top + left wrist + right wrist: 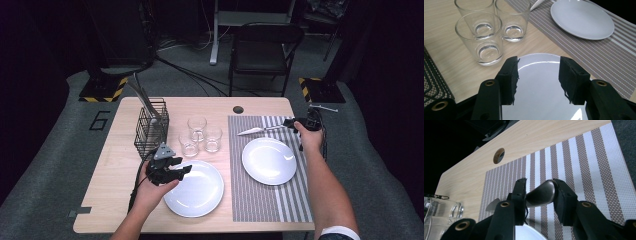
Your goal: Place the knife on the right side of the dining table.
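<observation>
My right gripper (291,123) is at the far right of the striped placemat (285,200), shut on the dark handle of a knife (260,130) whose blade points left above the white plate (269,161). In the right gripper view the handle (541,193) sits clamped between the jaws of the right gripper (539,187). My left gripper (181,165) hovers open over the far left edge of a second white plate (194,188) on bare wood. In the left gripper view the left gripper (539,65) frames that plate (539,85) with nothing between the jaws.
Three empty glasses (197,127) (213,139) (188,145) stand behind the near plate, close to my left gripper. A black wire basket (150,125) with cutlery is at the left. A cable hole (238,109) marks the table's far edge. A folding chair (262,50) stands beyond.
</observation>
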Demonstrator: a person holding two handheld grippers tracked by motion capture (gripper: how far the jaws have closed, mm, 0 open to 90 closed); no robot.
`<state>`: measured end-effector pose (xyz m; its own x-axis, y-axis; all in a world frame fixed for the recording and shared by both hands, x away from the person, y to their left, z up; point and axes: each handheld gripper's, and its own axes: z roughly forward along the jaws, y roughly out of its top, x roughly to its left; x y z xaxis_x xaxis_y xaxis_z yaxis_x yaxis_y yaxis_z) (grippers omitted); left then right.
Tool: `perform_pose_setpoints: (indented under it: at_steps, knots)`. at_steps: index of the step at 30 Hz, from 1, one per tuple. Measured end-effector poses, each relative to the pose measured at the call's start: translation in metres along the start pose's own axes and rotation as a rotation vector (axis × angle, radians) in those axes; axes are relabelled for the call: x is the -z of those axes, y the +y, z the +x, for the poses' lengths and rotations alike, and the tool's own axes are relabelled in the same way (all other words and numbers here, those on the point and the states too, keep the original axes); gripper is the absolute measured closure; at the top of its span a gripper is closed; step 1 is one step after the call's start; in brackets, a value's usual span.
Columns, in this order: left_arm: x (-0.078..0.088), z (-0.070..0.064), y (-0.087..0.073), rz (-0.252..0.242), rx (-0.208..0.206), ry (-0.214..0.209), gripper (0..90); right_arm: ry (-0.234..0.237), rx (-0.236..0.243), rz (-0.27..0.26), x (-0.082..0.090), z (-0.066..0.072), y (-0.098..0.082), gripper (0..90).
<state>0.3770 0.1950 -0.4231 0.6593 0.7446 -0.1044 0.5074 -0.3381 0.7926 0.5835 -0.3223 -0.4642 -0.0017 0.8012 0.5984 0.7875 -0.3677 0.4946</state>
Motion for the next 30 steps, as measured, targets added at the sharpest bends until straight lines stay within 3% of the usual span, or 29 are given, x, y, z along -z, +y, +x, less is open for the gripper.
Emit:
perform_pose_setpoints:
  at_steps: [8, 15, 21, 25, 30]
  knots:
    - [-0.001, 0.000, 0.000, -0.001, 0.000, 0.001, 49.8, -0.013, -0.004, 0.009, -0.003, -0.007, -0.003, 63.1]
    - [-0.001, 0.000, 0.000, 0.005, -0.002, -0.001, 49.7, -0.026, 0.011, 0.007, -0.002, -0.004, -0.002, 62.8]
    - [-0.001, 0.000, 0.000, 0.005, -0.002, -0.001, 49.7, -0.037, -0.005, -0.006, -0.004, -0.004, -0.004, 62.5]
    - [-0.001, 0.000, 0.000, 0.006, -0.002, -0.001, 49.8, -0.051, -0.039, -0.033, -0.006, -0.004, -0.006, 62.7]
    - [-0.002, -0.001, -0.001, 0.006, 0.000, 0.000, 49.7, -0.099, -0.140, -0.087, -0.009, -0.003, -0.011, 65.8]
